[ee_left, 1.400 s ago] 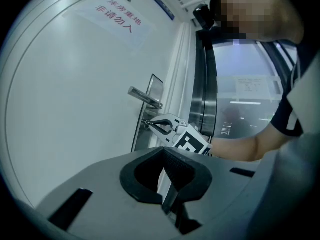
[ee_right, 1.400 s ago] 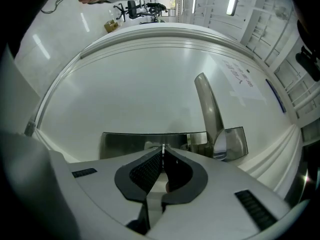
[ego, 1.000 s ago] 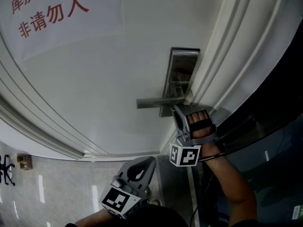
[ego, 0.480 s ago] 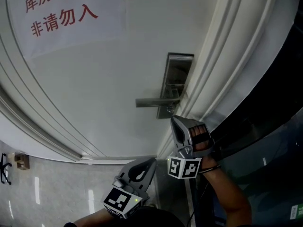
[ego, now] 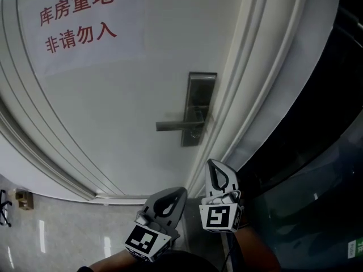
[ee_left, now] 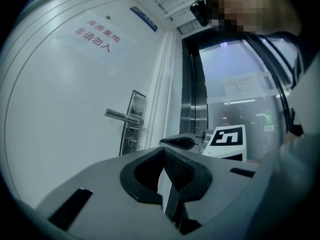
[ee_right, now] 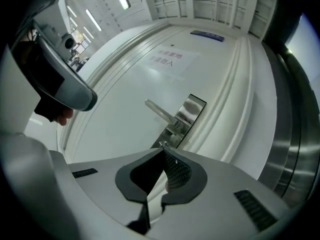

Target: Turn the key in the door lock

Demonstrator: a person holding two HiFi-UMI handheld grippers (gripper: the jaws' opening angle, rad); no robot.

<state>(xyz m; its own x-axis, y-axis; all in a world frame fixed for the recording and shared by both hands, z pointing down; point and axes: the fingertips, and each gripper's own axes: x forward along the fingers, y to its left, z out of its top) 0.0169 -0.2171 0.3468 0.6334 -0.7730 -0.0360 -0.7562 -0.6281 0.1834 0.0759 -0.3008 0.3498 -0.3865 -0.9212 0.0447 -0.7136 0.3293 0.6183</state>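
Observation:
The metal lock plate (ego: pixel 200 107) sits on the white door (ego: pixel 113 106), its lever handle (ego: pixel 177 126) pointing left. A small key (ego: pixel 194 134) shows low on the plate, under the lever. My right gripper (ego: pixel 216 170) hangs well below the lock, apart from it, its jaws shut with nothing between them. From the right gripper view, the key (ee_right: pixel 163 144) peeks just past the joined tips of the right gripper (ee_right: pixel 163 153). My left gripper (ego: pixel 172 195) is lower and to the left, also shut and empty. In the left gripper view, the left gripper (ee_left: pixel 165 153) faces the lever (ee_left: pixel 122 116) and the right gripper (ee_left: pixel 179 142).
A paper notice with red characters (ego: pixel 79 21) hangs high on the door. Ribbed white frame mouldings (ego: pixel 255 89) run along the lock's right side, with a dark glass and metal panel (ego: pixel 317 152) beyond. Pale floor tiles (ego: pixel 51 231) lie at lower left.
My right gripper has drawn back from the lock, down and towards me; a second ago its tips were at the plate. The left gripper has stayed in place.

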